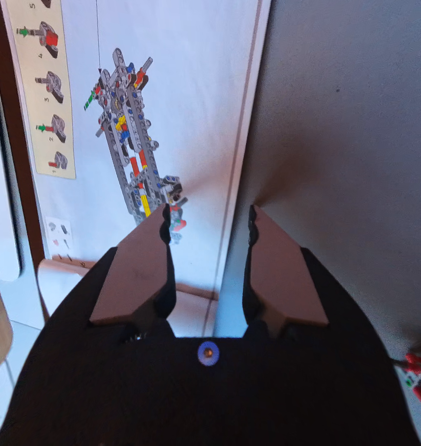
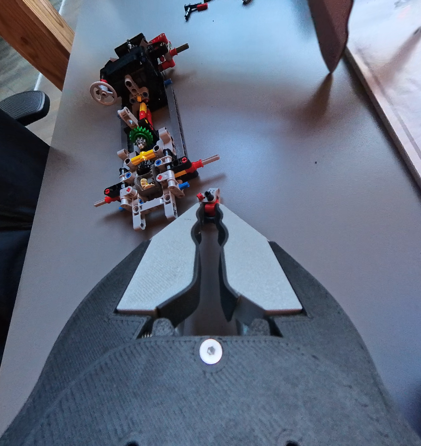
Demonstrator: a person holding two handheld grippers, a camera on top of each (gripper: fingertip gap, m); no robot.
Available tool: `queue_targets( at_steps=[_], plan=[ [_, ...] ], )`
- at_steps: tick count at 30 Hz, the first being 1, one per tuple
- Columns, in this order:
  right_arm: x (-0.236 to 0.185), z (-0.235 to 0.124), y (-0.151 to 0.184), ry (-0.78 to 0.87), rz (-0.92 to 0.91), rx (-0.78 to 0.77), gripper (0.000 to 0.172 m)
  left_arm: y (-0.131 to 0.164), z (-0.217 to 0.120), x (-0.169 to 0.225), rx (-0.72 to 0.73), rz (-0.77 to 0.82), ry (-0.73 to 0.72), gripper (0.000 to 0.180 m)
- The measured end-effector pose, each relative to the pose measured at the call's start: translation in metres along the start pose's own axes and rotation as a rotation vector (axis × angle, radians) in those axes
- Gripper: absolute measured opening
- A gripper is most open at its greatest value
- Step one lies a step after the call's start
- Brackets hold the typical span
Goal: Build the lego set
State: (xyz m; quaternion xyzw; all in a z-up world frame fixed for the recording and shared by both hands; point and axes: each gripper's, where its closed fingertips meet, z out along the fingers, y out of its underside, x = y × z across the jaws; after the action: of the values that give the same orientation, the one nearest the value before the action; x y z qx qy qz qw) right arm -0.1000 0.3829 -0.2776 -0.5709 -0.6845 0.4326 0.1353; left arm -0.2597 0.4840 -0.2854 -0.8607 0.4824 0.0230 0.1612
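Your right tongs (image 2: 209,212) pinch the small red-and-grey piece (image 2: 210,199) mid-frame, so stay gentle, while your left tongs (image 1: 209,217) gape wide and empty over the instruction booklet (image 1: 156,120).

Grey table (image 2: 277,156), instruction booklet (image 1: 180,72), wooden beam (image 2: 31,36)

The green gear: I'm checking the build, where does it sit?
In the right wrist view the green gear sits mid-chassis in the brick model, left of the right gripper, between the grey wheel and yellow connector.

Table (image 2: 277,144): grey.
Toy car (image 2: 144,144): black, grey, with a green gear and yellow, red, blue bits.
Small piece (image 2: 210,200) beside car: red, grey, black.
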Motion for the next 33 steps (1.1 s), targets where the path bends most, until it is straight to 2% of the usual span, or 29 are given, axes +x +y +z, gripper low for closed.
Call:
queue_targets(
  at_steps=[3,7,14,17,20,30,33],
  plan=[
    [0.0,0.0,0.0,0.001,-0.005,0.001,0.005,-0.004,0.003,0.006,-0.02,0.074,0.085,0.048],
    [-0.002,0.0,0.0,-0.004,-0.007,-0.002,0.005,-0.004,0.002,0.008,0.031,0.158,0.062,0.028],
    [-0.002,0.0,0.0,-0.008,-0.004,-0.003,0.005,-0.008,0.006,0.001,0.109,0.189,-0.036,0.001],
    [-0.003,0.0,0.001,-0.006,-0.006,-0.003,0.005,-0.008,0.005,0.002,0.142,0.129,-0.027,0.0],
    [-0.003,0.001,0.001,-0.004,-0.009,-0.003,0.005,-0.006,0.002,0.009,0.165,0.068,0.055,0.0],
    [-0.003,0.0,0.001,-0.01,-0.008,-0.004,0.004,-0.002,-0.016,0.089,0.129,0.052,0.254,0.0],
    [-0.003,0.0,0.0,-0.01,-0.01,-0.002,0.004,0.0,-0.02,0.104,0.105,-0.01,0.296,0.0]
  ],
)
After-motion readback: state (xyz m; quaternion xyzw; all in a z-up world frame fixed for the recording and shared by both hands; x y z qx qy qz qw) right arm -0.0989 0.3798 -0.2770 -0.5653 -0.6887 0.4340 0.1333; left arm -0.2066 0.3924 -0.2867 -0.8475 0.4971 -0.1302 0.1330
